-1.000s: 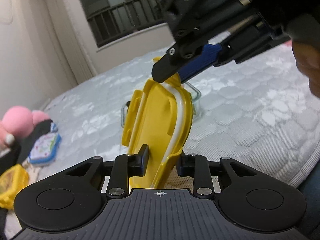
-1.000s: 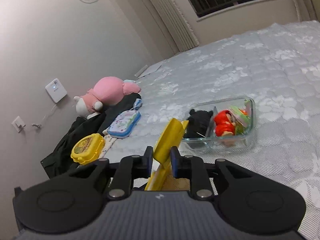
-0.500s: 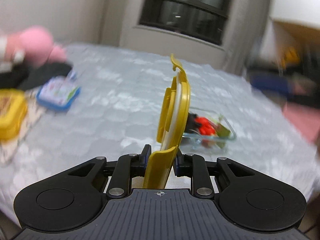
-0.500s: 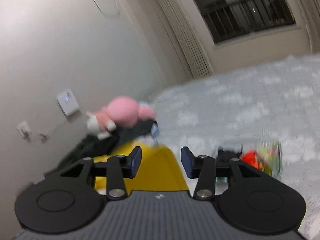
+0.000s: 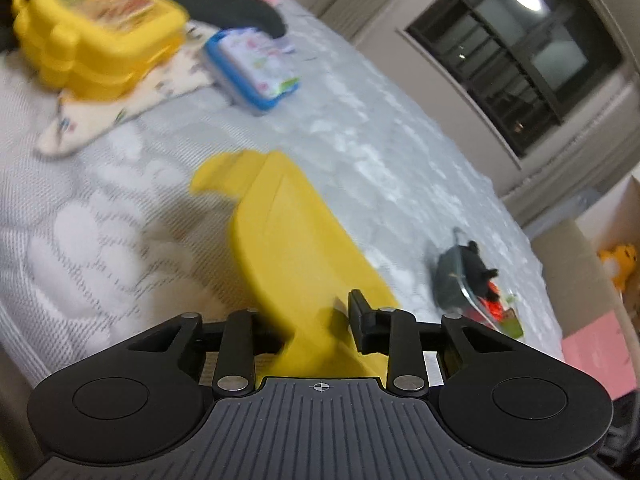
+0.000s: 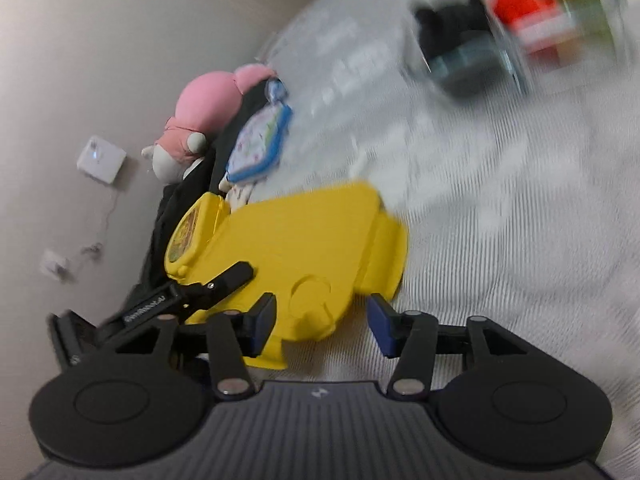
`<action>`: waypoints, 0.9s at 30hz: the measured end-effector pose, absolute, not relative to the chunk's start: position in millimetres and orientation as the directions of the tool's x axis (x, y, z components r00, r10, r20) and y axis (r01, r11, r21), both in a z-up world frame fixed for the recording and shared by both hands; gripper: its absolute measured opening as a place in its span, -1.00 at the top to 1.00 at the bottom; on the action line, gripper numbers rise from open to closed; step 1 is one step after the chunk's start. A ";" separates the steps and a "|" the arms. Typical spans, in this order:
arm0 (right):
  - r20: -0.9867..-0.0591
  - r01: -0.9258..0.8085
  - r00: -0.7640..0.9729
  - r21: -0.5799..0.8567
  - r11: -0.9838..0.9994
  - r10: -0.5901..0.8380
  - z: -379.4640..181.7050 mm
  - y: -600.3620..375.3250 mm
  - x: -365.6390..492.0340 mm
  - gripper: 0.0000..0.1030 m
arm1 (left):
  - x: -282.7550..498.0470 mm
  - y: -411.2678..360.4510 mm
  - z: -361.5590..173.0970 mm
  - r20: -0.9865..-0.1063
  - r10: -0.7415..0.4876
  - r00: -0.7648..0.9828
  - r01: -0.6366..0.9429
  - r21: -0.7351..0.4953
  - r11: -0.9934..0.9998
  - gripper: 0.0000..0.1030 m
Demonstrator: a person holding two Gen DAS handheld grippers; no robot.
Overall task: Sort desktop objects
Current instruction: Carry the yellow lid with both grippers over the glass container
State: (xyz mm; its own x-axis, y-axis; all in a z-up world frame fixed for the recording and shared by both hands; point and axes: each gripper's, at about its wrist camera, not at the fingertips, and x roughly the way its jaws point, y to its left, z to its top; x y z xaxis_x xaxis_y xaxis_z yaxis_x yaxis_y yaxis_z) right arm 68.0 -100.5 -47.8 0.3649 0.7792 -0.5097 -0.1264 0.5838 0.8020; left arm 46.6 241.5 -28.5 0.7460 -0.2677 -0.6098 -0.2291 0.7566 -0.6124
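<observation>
bed (image 5: 100, 248): quilted, soft | yellow lid (image 5: 296, 248): stiff, light, slick; best taken by edge | left gripper (image 5: 316, 320): clamped on lid edge | right gripper (image 6: 322, 326): opening, lid between pads, untouched

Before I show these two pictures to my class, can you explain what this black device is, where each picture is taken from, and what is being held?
A person holds a two-finger gripper in each hand; each carries a camera looking along its fingers. In the left camera's picture, the left gripper is shut on a yellow lid. In the right camera's picture, the right gripper has its jaws opening; its pads stand clear of the lid. On the quilted mattress lie a yellow box, a blue case, a pink plush toy and a glass container of small toys.
</observation>
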 end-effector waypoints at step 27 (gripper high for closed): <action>-0.413 -0.129 0.582 0.804 0.581 0.701 -64.8 -156.4 55.1 0.57 | 49.8 174.9 -55.8 -0.587 -0.525 0.616 -0.102 -0.720 0.686 -0.47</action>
